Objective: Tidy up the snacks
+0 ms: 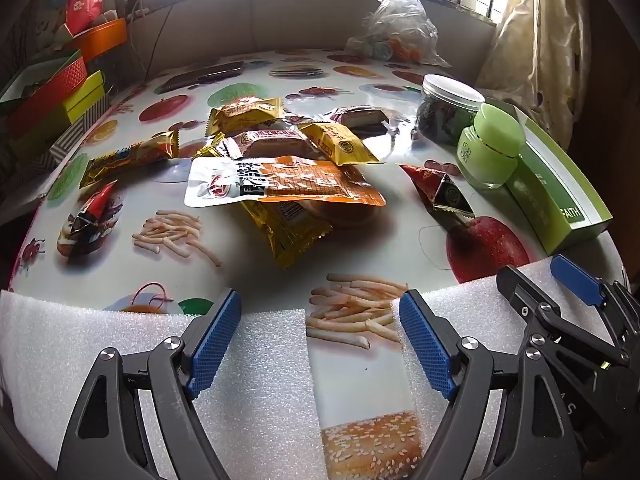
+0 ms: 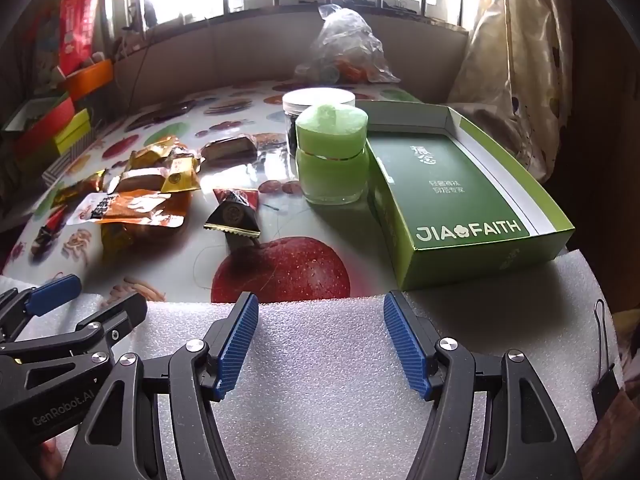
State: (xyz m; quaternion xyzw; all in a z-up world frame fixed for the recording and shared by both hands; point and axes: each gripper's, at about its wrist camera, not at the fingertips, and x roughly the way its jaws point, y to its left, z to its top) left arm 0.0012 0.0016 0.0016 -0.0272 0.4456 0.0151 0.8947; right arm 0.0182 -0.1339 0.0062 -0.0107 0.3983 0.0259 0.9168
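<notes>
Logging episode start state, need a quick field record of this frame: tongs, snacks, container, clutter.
left tongs: open, empty, over foam at table edge
right tongs: open, empty, over foam
snack pile: overlapping packets, table centre, orange-white pouch on top
loose snacks: triangular red-black packet beside pile; long yellow packet at left
green box: open, right side, no snacks visible inside
green jar: lidded, left of box

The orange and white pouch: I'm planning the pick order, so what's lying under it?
The orange and white pouch lies on top of the pile. A yellow packet pokes out beneath its near edge, and a brown-labelled packet lies at its far edge. Anything under its middle is hidden.
</notes>
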